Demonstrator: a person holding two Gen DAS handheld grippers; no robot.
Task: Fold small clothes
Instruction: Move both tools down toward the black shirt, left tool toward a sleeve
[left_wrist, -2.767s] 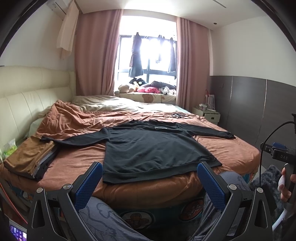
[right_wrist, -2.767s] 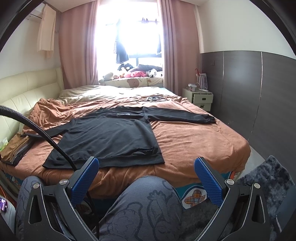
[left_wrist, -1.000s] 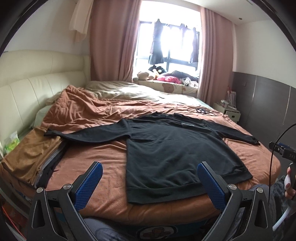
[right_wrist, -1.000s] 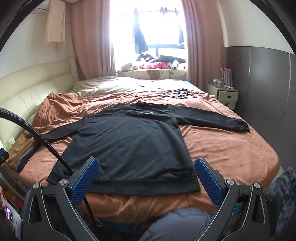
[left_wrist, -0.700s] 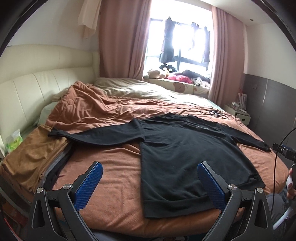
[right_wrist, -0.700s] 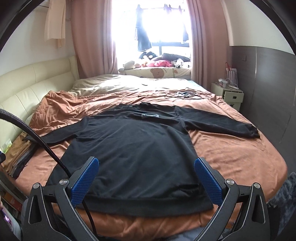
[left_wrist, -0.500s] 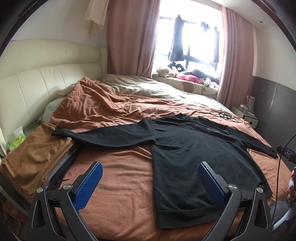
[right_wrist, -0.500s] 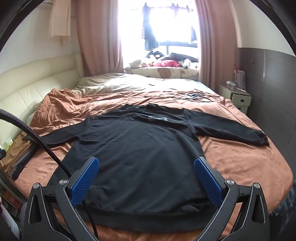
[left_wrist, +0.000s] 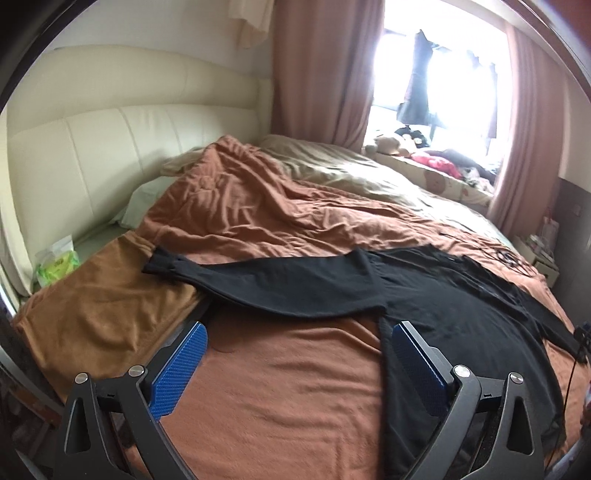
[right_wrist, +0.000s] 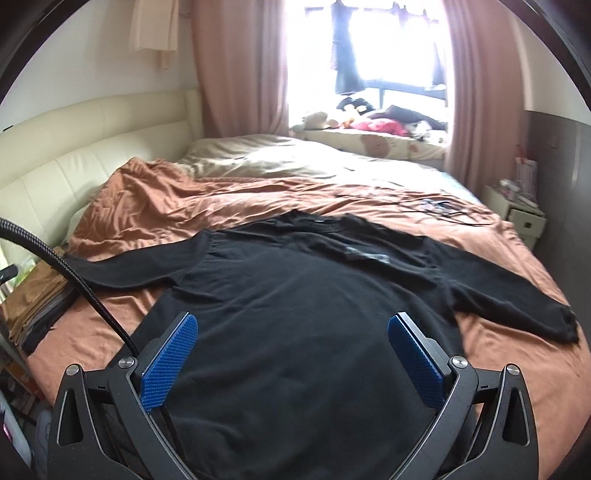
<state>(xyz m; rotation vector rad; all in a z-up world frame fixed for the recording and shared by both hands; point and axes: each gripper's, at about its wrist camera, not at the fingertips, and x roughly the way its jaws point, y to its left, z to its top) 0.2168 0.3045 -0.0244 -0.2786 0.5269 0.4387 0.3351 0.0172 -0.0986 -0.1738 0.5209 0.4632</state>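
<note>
A black long-sleeved sweatshirt (right_wrist: 303, 306) lies flat on the brown bedspread (right_wrist: 155, 206), sleeves spread to both sides, hem toward me. In the left wrist view its left sleeve (left_wrist: 266, 284) stretches across the middle and the body (left_wrist: 461, 325) lies to the right. My left gripper (left_wrist: 299, 343) hangs open above the bedspread just short of that sleeve, its right finger over the body's edge. My right gripper (right_wrist: 291, 332) is open above the lower middle of the sweatshirt. Neither holds anything.
A folded brown cloth stack (left_wrist: 96, 306) lies at the bed's left edge, beside a green packet (left_wrist: 57, 264). A cream headboard (left_wrist: 110, 147) runs along the left. Black cables (right_wrist: 436, 206) rest far right on the bed, near a bedside cabinet (right_wrist: 521, 218). A black hose (right_wrist: 74, 277) crosses the right view's left side.
Both grippers have moved forward and lower over the bed, closer to the sweatshirt. The left one swung left toward the sleeve. The person's knees have left the views.
</note>
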